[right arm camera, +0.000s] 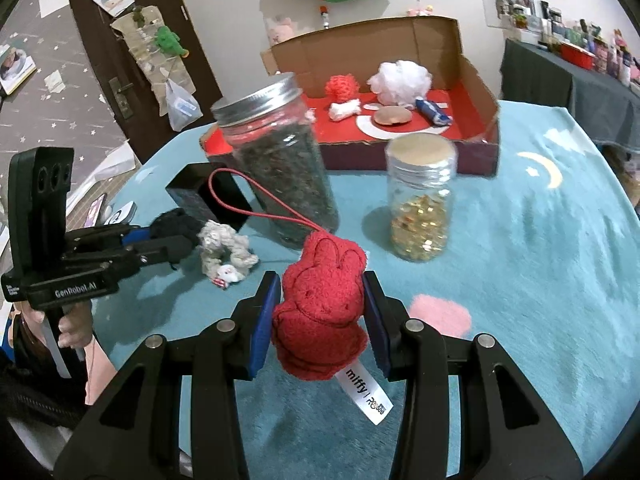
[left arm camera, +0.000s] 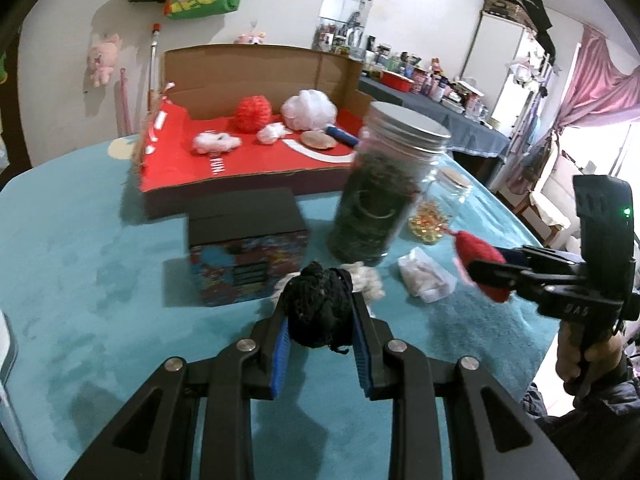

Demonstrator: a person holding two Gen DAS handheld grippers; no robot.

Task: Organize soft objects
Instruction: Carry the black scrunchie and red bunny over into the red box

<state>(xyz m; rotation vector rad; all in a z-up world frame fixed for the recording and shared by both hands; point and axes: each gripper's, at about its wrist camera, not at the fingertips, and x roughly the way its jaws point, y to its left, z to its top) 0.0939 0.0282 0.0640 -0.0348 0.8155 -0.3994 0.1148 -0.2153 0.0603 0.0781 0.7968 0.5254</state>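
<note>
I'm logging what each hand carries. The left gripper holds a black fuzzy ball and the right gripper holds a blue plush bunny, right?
Not quite: the plush bunny in the right gripper is red, not blue, as the right wrist view shows. The left gripper does hold the black fuzzy ball.

Partly hidden on the teal table

Black box (right arm camera: 208, 196) half masked behind tall jar (right arm camera: 280, 168); gold-filled jar (left arm camera: 444, 200) mostly screened in left view; printing on small packet (right arm camera: 434, 114) too small to read.
</note>
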